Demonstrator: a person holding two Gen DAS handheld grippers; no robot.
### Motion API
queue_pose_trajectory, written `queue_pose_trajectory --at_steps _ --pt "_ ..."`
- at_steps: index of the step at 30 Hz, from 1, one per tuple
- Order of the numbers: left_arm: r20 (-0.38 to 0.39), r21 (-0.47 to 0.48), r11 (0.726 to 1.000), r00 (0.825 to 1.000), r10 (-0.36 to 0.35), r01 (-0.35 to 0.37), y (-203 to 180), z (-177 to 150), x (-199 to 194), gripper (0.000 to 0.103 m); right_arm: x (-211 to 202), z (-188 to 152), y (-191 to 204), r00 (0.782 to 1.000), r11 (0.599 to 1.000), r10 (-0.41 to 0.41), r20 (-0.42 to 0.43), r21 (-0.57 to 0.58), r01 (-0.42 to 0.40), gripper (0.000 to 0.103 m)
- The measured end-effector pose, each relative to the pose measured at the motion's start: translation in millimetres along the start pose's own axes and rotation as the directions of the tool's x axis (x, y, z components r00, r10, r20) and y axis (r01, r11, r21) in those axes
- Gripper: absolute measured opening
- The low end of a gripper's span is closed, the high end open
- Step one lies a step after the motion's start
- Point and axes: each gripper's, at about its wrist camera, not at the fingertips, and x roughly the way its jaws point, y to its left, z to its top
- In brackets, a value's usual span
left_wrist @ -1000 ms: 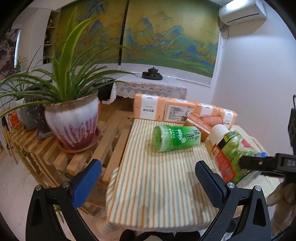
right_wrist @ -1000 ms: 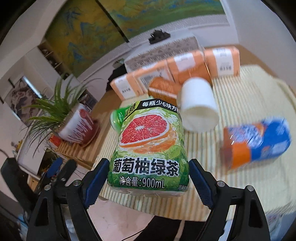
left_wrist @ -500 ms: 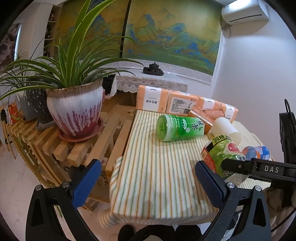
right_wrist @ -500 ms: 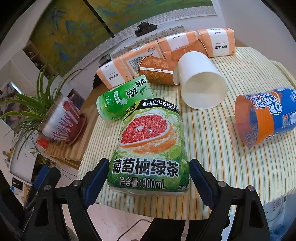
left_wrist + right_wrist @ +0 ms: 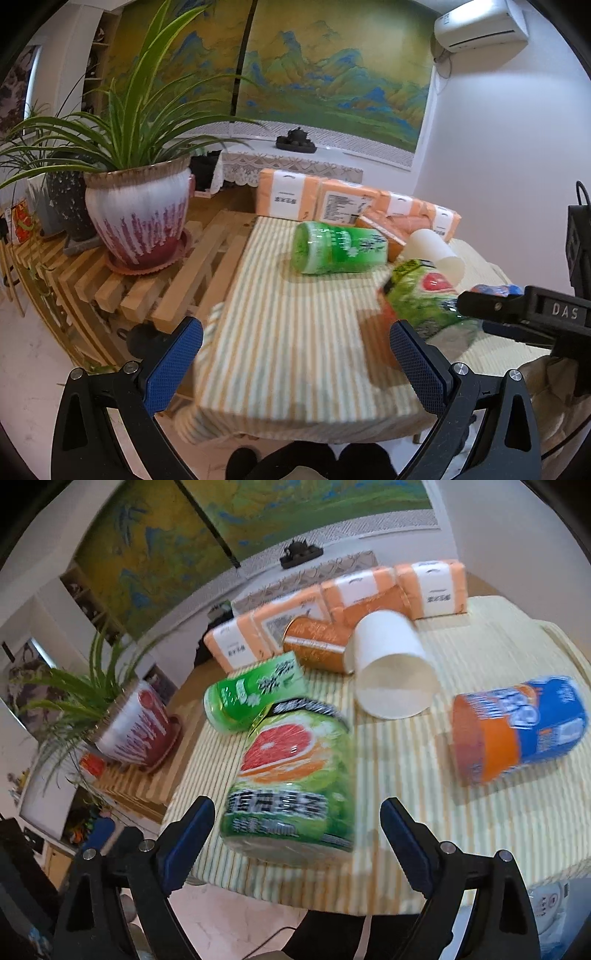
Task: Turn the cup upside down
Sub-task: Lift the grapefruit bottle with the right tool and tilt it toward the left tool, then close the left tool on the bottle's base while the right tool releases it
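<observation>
Several cups lie on a striped tablecloth (image 5: 288,332). A big green grapefruit-tea cup (image 5: 295,775) (image 5: 421,299) is blurred and tilted, its base toward my right gripper (image 5: 297,808). That gripper is open, with gaps between both fingers and the cup. A white paper cup (image 5: 391,672) (image 5: 432,251) lies on its side behind it, mouth toward the right camera. My left gripper (image 5: 295,354) is open and empty over the table's front left corner. One finger (image 5: 491,306) of the right gripper shows beside the grapefruit cup in the left wrist view.
A green tea cup (image 5: 255,694), an orange-brown cup (image 5: 317,646) and an orange-and-blue cup (image 5: 517,727) lie on their sides. Orange tissue packs (image 5: 369,590) line the far edge. A potted plant (image 5: 140,218) stands on a slatted wooden bench to the left.
The grapefruit cup filled the gap between the right fingers; now it sits farther ahead, tilted and blurred, clear of both fingers. The left gripper has drawn back toward the table's front corner.
</observation>
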Motion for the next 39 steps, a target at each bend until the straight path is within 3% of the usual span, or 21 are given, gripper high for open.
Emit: queue_pose_trajectory --at_steps 9,17,29,39 --pt "0.011 0.074 0.994 0.997 -0.077 0.076 -65 -16 0 0.102 -56 -24 -47 0.98 0.995 -0.098 0.171 0.008 0.098 0.089" --pt "0.05 0.091 0.988 0.991 -0.127 0.122 -113 -22 7 0.102 -84 -41 -85 0.956 0.986 -0.168 0.239 0.05 0.161 0.089" --pt "0.126 0.154 0.987 0.992 0.028 -0.048 -143 -40 46 0.102 -86 -48 -106 0.957 0.983 -0.178 0.228 0.084 0.162 0.089" --pt "0.098 0.168 0.985 0.995 0.033 -0.049 -140 -44 64 0.102 -81 -45 -107 0.957 0.98 -0.189 0.218 0.094 0.172 0.089"
